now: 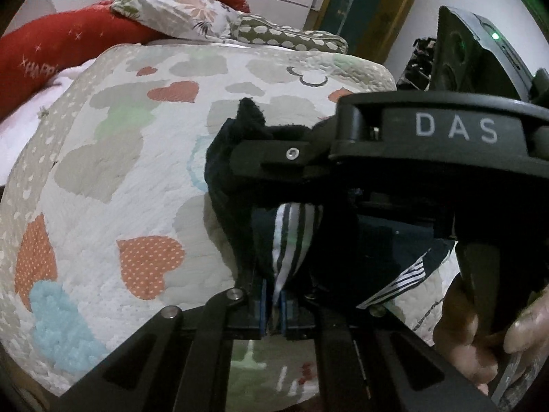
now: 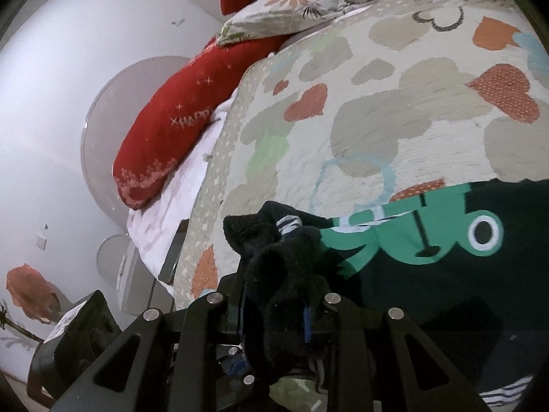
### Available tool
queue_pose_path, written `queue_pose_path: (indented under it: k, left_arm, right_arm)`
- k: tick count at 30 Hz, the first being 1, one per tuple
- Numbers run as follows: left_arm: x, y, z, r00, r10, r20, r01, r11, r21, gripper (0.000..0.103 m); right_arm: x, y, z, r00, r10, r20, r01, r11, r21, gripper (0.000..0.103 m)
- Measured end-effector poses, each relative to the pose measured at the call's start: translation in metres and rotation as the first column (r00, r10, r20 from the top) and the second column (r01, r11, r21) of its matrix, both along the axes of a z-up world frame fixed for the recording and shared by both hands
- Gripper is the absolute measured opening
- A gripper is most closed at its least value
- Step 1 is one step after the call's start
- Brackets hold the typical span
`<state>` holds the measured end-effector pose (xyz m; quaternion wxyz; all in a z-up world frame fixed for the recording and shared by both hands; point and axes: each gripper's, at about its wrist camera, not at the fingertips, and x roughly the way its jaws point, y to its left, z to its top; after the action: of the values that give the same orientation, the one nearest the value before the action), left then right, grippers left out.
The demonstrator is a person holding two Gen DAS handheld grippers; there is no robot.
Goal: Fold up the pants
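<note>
The pants [image 1: 236, 206] are dark navy with white side stripes and a green cartoon print [image 2: 429, 237]. They lie on the patterned quilt [image 1: 113, 185] of a bed. My left gripper [image 1: 272, 295] is shut on a striped fold of the pants. My right gripper [image 2: 274, 305] is shut on a bunched dark edge of the pants. In the left wrist view the right gripper [image 1: 274, 158] crosses just in front, its fingers clamped on the same cloth, so both grippers hold the pants close together above the quilt.
Red cushions [image 2: 164, 130] and floral pillows [image 1: 185, 13] lie at the head of the bed. A white wall with a round panel [image 2: 103, 120] is to the left. A wooden shelf [image 1: 363, 7] stands beyond the bed. The quilt [image 2: 411, 103] spreads ahead.
</note>
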<state>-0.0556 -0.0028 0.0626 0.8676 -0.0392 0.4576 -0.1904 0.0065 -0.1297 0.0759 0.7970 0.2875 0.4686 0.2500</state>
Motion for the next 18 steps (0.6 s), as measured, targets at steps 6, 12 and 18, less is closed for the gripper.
queue_pose_path:
  k: [6,12,18]
  left_arm:
    - [0.002,-0.020,0.002,0.999,-0.033,-0.006,0.033,0.999,0.032,0.005]
    - [0.003,-0.037,-0.004,0.998,-0.058,-0.015,0.059,0.996,0.062,0.005]
    - [0.004,-0.050,-0.010,0.997,-0.075,-0.025,0.077,0.993,0.092,0.005]
  right_arm:
    - [-0.006,-0.025,-0.004,0.999,-0.053,0.002,0.053,0.998,0.038,0.024]
    - [-0.010,-0.048,-0.014,0.995,-0.097,-0.020,0.098,0.993,0.066,0.024]
    - [-0.014,-0.065,-0.027,0.989,-0.138,-0.047,0.142,0.986,0.090,0.024]
